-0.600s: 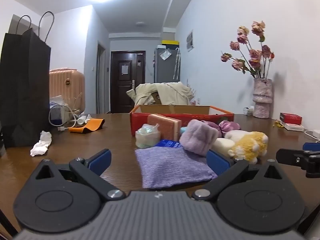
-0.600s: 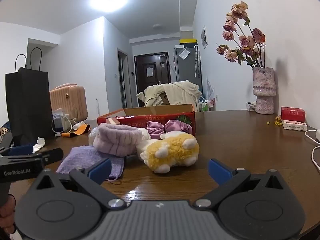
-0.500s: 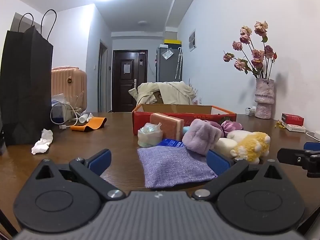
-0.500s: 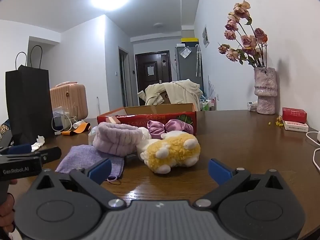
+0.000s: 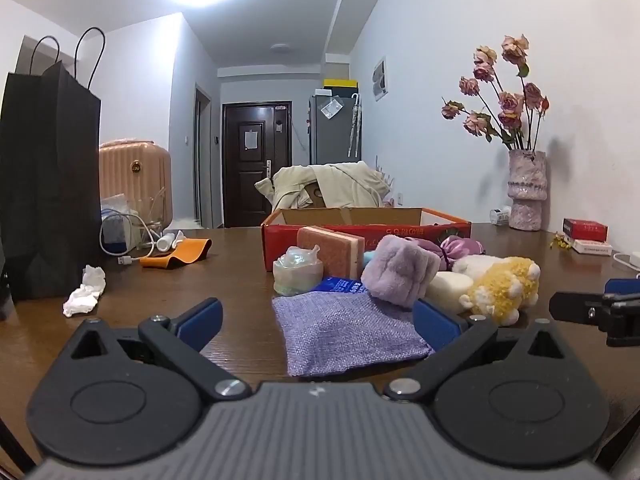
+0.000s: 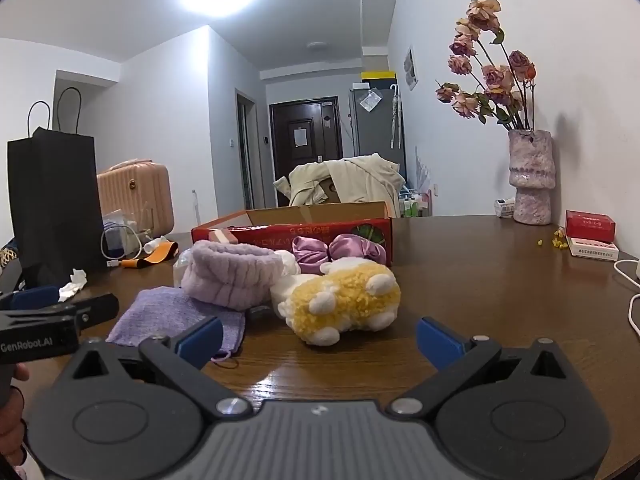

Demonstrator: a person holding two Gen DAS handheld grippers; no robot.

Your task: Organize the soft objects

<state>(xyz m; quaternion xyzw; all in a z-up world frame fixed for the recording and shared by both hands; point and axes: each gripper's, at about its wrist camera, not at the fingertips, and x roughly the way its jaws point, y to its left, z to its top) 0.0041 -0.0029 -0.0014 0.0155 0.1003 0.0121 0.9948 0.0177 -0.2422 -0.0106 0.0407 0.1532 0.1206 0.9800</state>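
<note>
Both tools are unloaded: the left gripper (image 5: 316, 316) has its blue pads spread as wide as they go with nothing pressed between them, and the right gripper (image 6: 318, 334) is likewise spread wide and empty. The soft things lie in a loose heap on the wooden table (image 6: 480, 280), just in front of the red cardboard box (image 5: 360, 222). Straight ahead of the left gripper and nearest to it lies the flat purple cloth (image 5: 346, 334), its near edge reaching in between the spread jaws without touching either pad, and its long axis running away from the camera, slightly towards the right. Straight ahead of the right gripper lies the yellow plush toy (image 6: 344, 306) on its side, paws towards the camera, its length running across the view, so that the jaws straddle it lengthwise rather than across its narrow part. The fluffy lilac headband (image 6: 236, 276) sits between the two, resting partly on the cloth's far edge, closer to the left tool. So the left hand is the nearer one for the cloth and the right for the toy. As to the box, its inside is mostly hidden behind the front wall; only bare cardboard of the far wall shows, and the pink sponge (image 5: 330, 250) and the satin scrunchies (image 6: 340, 250) lean outside against its front
</note>
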